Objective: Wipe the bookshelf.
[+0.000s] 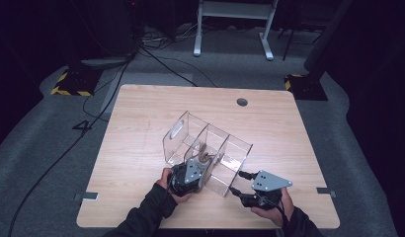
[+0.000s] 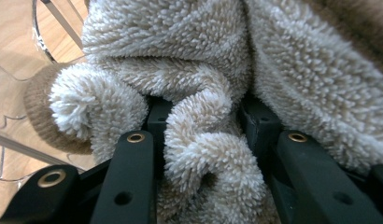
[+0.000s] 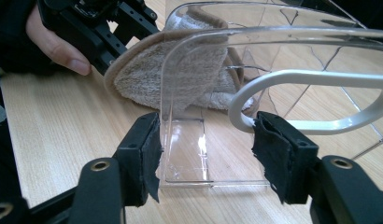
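In the high view the left gripper [image 1: 198,165] holds a beige towel [image 1: 205,157] at the near mouth of the middle slot of a clear plastic organizer [image 1: 208,148] on the counter [image 1: 136,148], while the right gripper [image 1: 238,181] waits just beside the organizer's near right corner. In the left gripper view the jaws are clamped on a fold of the fluffy towel [image 2: 203,140], most of it ahead of the gripper (toward the slot, by my reading). In the right gripper view the jaws stand apart, astride a clear wall [image 3: 189,107] without pressing it, and the towel [image 3: 147,79] lies beyond, nearer the left gripper [image 3: 103,32].

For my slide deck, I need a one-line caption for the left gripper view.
Left gripper jaws clamp a fluffy beige towel beside the clear acrylic organizer.
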`<state>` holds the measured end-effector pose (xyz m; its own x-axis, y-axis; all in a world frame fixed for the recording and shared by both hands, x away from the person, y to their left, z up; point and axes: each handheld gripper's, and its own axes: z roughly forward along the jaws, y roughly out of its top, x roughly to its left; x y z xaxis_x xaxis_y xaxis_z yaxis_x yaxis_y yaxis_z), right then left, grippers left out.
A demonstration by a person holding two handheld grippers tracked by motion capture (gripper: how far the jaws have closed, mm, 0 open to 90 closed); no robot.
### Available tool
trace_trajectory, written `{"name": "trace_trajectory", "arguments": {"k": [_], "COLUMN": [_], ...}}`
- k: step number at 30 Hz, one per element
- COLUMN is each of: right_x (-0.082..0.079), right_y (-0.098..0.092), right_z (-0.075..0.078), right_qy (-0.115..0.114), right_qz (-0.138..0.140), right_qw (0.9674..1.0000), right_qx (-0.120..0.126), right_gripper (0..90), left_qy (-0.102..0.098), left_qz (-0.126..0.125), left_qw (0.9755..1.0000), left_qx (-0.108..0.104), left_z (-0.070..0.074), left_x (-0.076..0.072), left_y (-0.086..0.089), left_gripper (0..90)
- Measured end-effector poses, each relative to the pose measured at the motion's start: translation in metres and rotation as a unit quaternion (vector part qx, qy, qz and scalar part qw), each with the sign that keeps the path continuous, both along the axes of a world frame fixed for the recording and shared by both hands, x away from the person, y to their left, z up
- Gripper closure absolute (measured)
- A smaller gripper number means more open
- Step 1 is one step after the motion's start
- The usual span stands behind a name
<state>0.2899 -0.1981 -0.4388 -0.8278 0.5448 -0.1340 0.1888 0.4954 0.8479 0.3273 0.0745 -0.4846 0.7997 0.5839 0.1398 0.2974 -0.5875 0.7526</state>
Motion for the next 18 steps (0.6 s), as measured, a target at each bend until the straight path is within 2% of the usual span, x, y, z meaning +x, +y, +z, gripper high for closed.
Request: {"name": "trace_trajectory", "arguments": {"k": [3, 4, 8, 10, 12, 14, 17, 18], "right_x": [-0.001, 0.0, -0.001, 0.0, 0.0, -0.001, 0.0, 0.0], "right_y": [0.0, 0.0, 0.0, 0.001, 0.001, 0.001, 0.002, 0.002], "right_z": [0.001, 0.001, 0.002, 0.002, 0.002, 0.003, 0.003, 0.003], "right_qy": [-0.005, -0.005, -0.008, -0.009, -0.01, -0.01, -0.008, -0.008], "right_qz": [0.002, 0.002, 0.001, 0.001, 0.002, 0.0, 0.002, 0.002], "right_qw": [1.0, 1.0, 1.0, 1.0, 0.9999, 0.9999, 0.9999, 0.9999], "right_qx": [-0.001, 0.0, 0.002, 0.003, 0.004, 0.004, 0.006, 0.006], "right_gripper": [41.2, 41.2, 41.3, 41.2, 41.2, 41.2, 41.3, 41.3], "left_qy": [-0.001, -0.007, -0.031, -0.036, -0.051, -0.059, -0.069, -0.069], "left_qz": [-0.003, -0.004, -0.002, -0.001, 0.005, -0.005, -0.022, -0.022], "left_qw": [0.9998, 0.9996, 0.9968, 0.9961, 0.9942, 0.9909, 0.9864, 0.9864], "left_qx": [-0.018, -0.025, -0.073, -0.08, -0.095, -0.121, -0.148, -0.148], "left_z": [0.008, 0.012, 0.036, 0.04, 0.051, 0.061, 0.077, 0.077], "left_x": [-0.004, -0.005, -0.009, -0.01, -0.012, -0.014, -0.019, -0.019], "left_y": [0.003, 0.004, 0.009, 0.01, 0.008, 0.008, 0.001, 0.001], "left_gripper": [63.5, 63.5, 63.6, 63.7, 63.8, 63.8, 63.5, 63.4]}}
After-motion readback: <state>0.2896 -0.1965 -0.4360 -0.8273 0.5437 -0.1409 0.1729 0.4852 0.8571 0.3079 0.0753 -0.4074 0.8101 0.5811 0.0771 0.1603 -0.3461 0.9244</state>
